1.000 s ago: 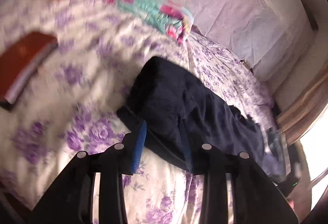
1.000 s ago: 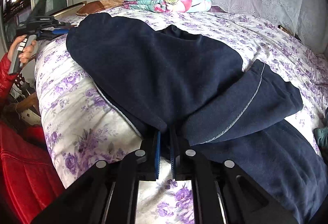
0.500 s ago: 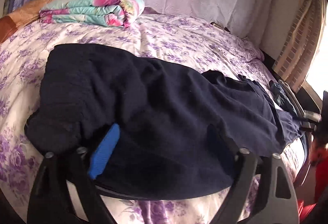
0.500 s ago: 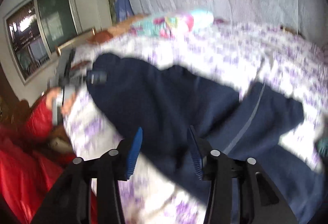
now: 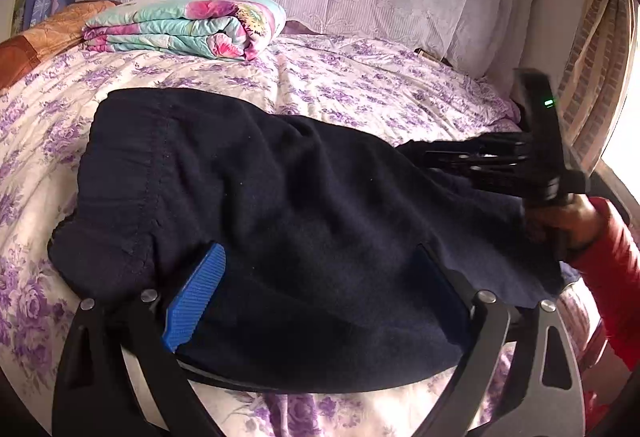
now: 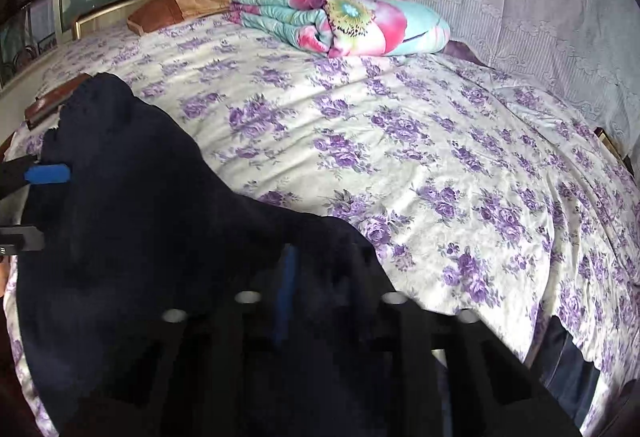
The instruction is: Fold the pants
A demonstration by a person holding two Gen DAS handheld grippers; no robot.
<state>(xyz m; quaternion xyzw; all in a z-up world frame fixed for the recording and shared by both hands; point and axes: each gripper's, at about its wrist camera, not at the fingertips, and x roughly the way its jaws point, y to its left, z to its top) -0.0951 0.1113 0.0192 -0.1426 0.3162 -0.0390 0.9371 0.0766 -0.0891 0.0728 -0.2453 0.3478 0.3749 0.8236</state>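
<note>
pants (image 5: pixel 288 205) on bed (image 5: pixel 360 85), long axis from waistband at 9 o'clock to legs at 3 o'clock in left view | left gripper (image 5: pixel 320 285) jaws spread wide, just opened, straddling dark cloth, pads not pressing | right gripper (image 6: pixel 320 277) jaws just closed, pinching pants fabric draped over them
</note>
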